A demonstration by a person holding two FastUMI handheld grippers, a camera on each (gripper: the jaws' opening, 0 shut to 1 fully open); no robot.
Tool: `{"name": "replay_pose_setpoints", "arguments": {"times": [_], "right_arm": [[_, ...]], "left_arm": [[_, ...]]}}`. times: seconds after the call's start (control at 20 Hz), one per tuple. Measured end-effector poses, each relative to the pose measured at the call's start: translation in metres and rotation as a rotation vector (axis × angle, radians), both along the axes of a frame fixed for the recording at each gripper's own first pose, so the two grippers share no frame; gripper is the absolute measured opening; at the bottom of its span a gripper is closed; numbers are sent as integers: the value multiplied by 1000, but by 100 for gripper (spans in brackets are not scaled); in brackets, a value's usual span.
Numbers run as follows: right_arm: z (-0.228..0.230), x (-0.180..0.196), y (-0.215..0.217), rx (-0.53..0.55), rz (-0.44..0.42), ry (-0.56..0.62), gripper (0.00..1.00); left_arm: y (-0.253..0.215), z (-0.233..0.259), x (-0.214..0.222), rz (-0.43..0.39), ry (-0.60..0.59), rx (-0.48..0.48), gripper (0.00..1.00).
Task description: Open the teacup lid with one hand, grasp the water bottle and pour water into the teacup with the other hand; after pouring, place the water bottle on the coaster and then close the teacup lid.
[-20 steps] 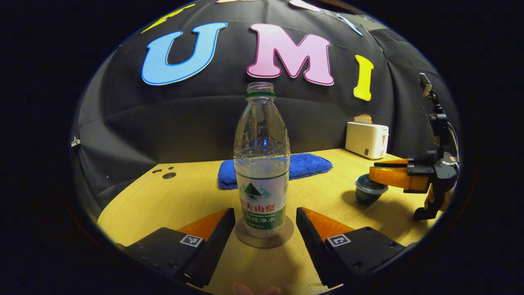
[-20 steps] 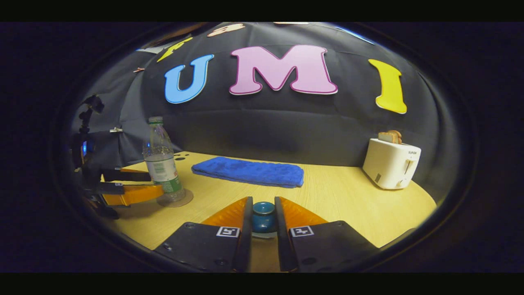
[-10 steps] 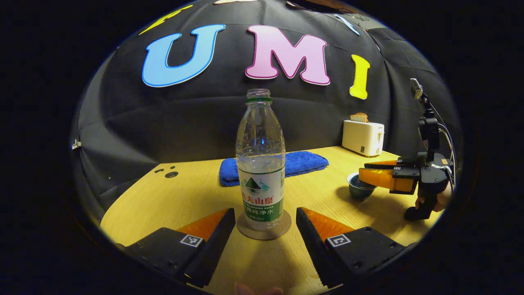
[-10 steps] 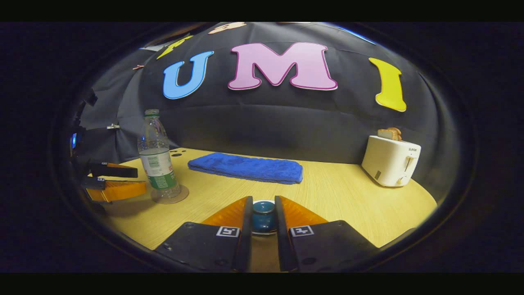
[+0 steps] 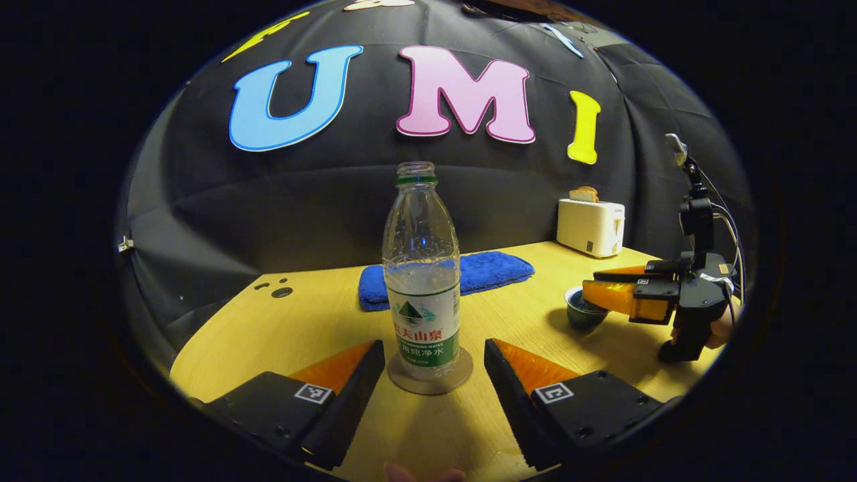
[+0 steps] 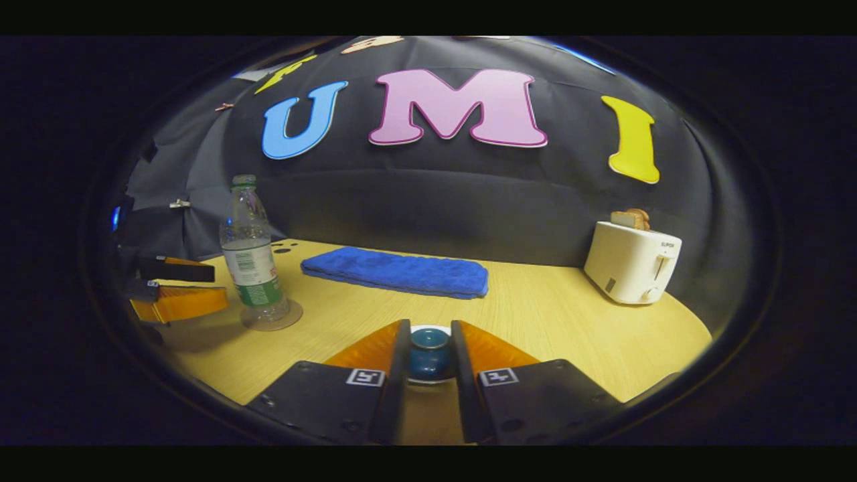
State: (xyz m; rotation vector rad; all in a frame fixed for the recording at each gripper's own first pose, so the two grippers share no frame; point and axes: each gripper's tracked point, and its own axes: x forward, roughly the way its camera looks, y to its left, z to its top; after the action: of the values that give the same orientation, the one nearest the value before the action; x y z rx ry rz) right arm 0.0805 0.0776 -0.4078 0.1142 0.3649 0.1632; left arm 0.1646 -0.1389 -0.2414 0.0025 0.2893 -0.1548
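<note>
Standing on the coaster (image 5: pixel 430 376), the bottle (image 5: pixel 421 284) sits upright just ahead of the left gripper (image 5: pixel 434 358), whose jaws are spread wide to either side of it with clear gaps, touching nothing. The bottle has no cap on and is partly filled with water. Behind it, farther along the table (image 5: pixel 315 328), lies a folded blue towel (image 5: pixel 492 271), and a toaster (image 5: pixel 590 226) with bread in it stands far off to the gripper's right near the wall.

Off to that same side, the right gripper (image 5: pixel 619 299) is seen from the left gripper view reaching over the teacup (image 5: pixel 581 314). In the right gripper view, its fingers (image 6: pixel 375 348) are drawn in close around the lid (image 6: pixel 429 353), pressing on the blue knob from both sides, so the right gripper (image 6: pixel 429 341) is clamped on it. The lid's pale rim shows below the knob; whether it rests on the cup or hangs just above cannot be told.

From the right gripper, the bottle (image 6: pixel 250 258) stands well to its left on the coaster (image 6: pixel 271 315), with the left gripper (image 6: pixel 177 288) beside it, the towel (image 6: pixel 395 272) lies ahead, and the toaster (image 6: pixel 631 261) is off to the right.
</note>
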Motion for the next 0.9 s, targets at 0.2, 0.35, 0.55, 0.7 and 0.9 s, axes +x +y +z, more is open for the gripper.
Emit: {"name": "replay_pose_setpoints", "arguments": {"times": [0.2, 0.35, 0.55, 0.7, 0.9], "right_arm": [[3, -5, -9, 19, -17, 6, 98], [13, -11, -16, 12, -19, -1, 98], [64, -24, -25, 16, -8, -31, 98], [125, -40, -32, 53, 2, -46, 96], [202, -56, -45, 46, 10, -85, 98]], "left_arm": [[1, 13, -10, 41, -6, 1, 94], [5, 27, -21, 96, 5, -16, 94], [8, 69, -39, 163, 4, -34, 94], [4, 113, -50, 189, -14, -40, 94], [-3, 167, -59, 217, -38, -73, 94]]}}
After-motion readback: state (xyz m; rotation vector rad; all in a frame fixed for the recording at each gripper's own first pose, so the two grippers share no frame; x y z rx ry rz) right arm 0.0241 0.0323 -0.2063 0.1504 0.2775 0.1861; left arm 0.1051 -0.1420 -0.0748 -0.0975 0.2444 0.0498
